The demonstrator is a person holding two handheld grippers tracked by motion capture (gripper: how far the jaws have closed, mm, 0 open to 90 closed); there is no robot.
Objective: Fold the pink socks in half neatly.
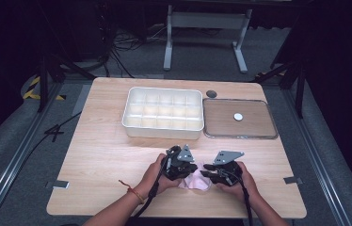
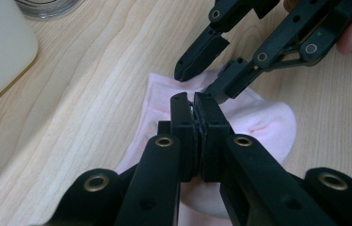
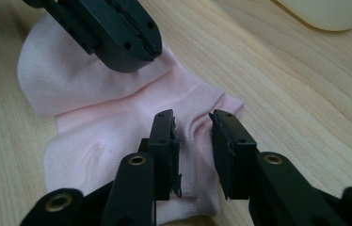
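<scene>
A pale pink sock (image 1: pixel 196 181) lies flat on the wooden table near the front edge, between my two grippers. My left gripper (image 1: pixel 189 171) has its jaws pressed together, their tips down in the sock's fabric (image 2: pixel 259 120). In the left gripper view it (image 2: pixel 194 98) sits mid-sock, with my right gripper (image 2: pixel 198 80) just beyond it. My right gripper (image 3: pixel 193 118) stands open, its jaws on either side of a raised ridge at the sock's cuff (image 3: pixel 195 125). The left gripper (image 3: pixel 134 56) shows there over the far part of the sock (image 3: pixel 61 80).
A white tray with several compartments (image 1: pixel 162 133) stands mid-table. Right of it lies a flat framed tray (image 1: pixel 240 137) holding a small white disc (image 1: pixel 238 116). A dark round thing (image 1: pixel 211 93) sits behind it. Bare wood stretches to the left of the hands.
</scene>
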